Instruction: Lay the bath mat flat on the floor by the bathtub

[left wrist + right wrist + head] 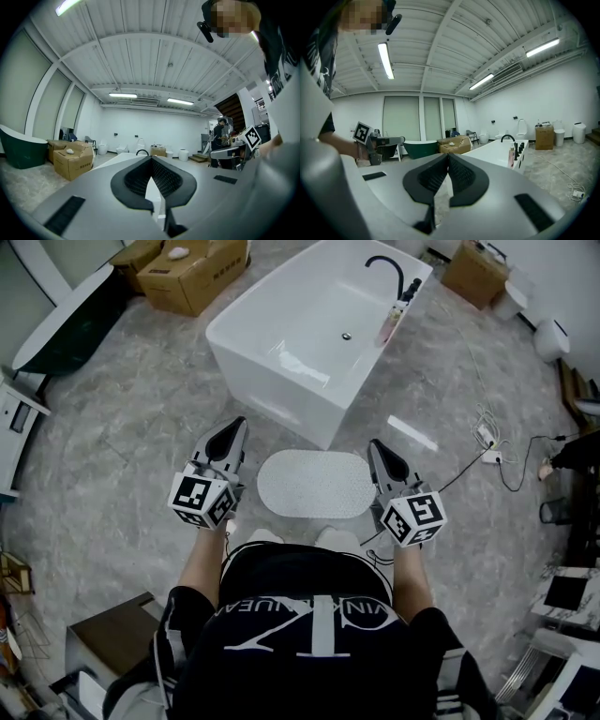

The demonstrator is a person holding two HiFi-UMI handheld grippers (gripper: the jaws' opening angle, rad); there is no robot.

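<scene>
On the grey marbled floor (pixel 141 418), spread flat and smooth: white oval bath mat (pixel 316 484), just beside the near corner of the white bathtub (pixel 281 352), one long side turned to the tub and the other to the person's white shoes (pixel 264 537). Shoes close to the mat's near edge; touching it or not, cannot tell.

To the left of the mat in the head view, held up in the air and apart from it: left gripper (pixel 232 432), pointing forward toward the bathtub. Clenched, tips pressed together, nothing caught between them; from its own camera, left gripper (pixel 151 158) with only a leaf-shaped gap behind the meeting tips and the tub's white rim beyond.

To the right of the mat, likewise raised and apart from it: right gripper (pixel 378 448), also aimed forward. Closed tip to tip and empty; from its own camera, right gripper (pixel 446 155) with bare floor showing through the narrow slot behind the tips.

On the bathtub's far rim: black faucet (pixel 386 268), pink bottle (pixel 388 326) just beside it. Beyond the tub's far left end, on the floor: cardboard boxes (pixel 192 273). Along the floor's left edge: dark green tub (pixel 66 329). Well to the right of the bathtub, on the floor: white power strip (pixel 487 435), black cable (pixel 520 451) trailing off toward the right edge.
</scene>
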